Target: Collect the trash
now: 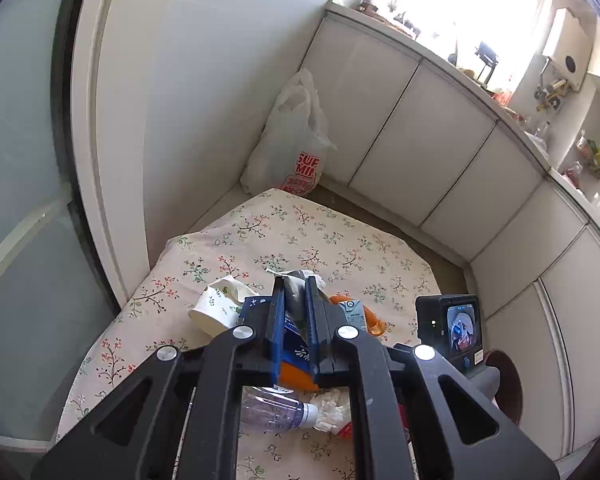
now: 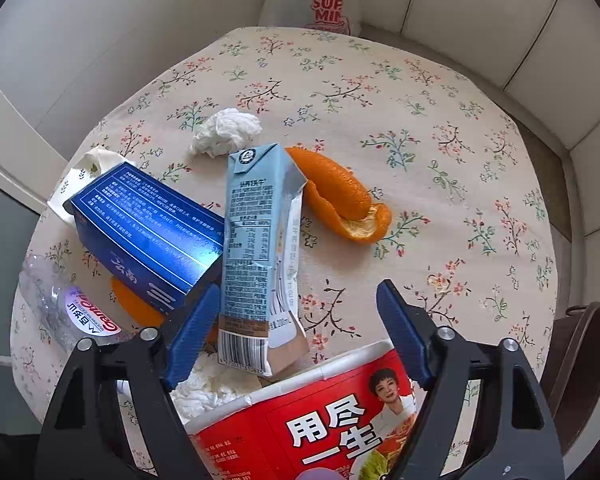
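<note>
The right tongs [image 2: 296,312] stand open over the floral surface [image 2: 420,120], a pale blue carton [image 2: 260,232] lying between them, beside a blue box [image 2: 152,232], orange peel [image 2: 340,196] and crumpled tissue [image 2: 226,132]

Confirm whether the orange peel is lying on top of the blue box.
No: the orange peel lies on the floral tablecloth, right of the light-blue milk carton.

You get strong daylight from the blown-out window [image 1: 460,4] at upper right, glare on the glossy blue cardboard box [image 2: 152,232], soft shadows, sharp focus, and heavy fisheye bending with dark corners.
</note>
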Tool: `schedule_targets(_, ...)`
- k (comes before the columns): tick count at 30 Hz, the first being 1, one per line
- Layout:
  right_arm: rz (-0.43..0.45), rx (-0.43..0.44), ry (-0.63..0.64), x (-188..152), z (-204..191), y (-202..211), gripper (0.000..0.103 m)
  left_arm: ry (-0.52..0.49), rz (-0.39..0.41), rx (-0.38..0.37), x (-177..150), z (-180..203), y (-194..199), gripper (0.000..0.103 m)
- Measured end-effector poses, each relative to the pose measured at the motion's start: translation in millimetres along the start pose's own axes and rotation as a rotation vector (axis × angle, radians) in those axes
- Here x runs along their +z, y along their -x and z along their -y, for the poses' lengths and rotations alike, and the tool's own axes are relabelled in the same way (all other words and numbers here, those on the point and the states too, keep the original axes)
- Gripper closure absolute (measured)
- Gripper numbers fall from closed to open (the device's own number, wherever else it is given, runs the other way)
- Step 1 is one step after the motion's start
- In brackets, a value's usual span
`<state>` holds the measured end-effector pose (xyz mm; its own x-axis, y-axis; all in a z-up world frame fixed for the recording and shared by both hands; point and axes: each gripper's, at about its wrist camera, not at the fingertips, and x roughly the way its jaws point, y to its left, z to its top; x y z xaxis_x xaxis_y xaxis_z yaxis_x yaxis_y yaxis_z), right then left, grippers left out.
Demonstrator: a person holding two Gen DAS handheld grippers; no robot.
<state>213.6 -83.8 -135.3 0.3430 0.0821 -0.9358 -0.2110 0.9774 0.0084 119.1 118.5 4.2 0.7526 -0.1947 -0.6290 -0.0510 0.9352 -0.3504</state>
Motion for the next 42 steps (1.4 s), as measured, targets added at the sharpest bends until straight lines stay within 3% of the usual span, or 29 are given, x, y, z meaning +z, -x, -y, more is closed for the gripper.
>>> schedule_targets(1, -0.009, 0.020, 0.006, 0, -2, -2, 0.041, -0.003, -0.002, 0.002, -1, 0, -1, 0.093)
schedule_targets(2, -0.021, 0.039, 0.010, 0, -4, -4, 0.059, -0.005, -0.004, 0.004, -1, 0, -3, 0.093)
schedule_targets(4, -0.040, 0.045, 0.012, -1, -7, -8, 0.074, -0.007, -0.008, 0.007, -2, 0, -4, 0.093)
schedule_targets(12, 0.017, 0.102, -0.033, -3, -2, 9, 0.075, 0.000, -0.005, 0.007, -4, -1, -2, 0.093)
schedule_targets(20, 0.204, 0.112, -0.118, -16, 29, 75, 0.075, -0.007, -0.004, -0.017, -8, 7, -4, 0.093)
schedule_targets(31, 0.440, -0.024, -0.376, -64, 144, 151, 0.075, -0.048, -0.017, -0.051, -24, 42, -15, 0.093)
schedule_targets(42, 0.538, -0.249, -0.581, -131, 229, 187, 0.076, -0.116, -0.058, -0.119, -49, 104, -38, 0.093)
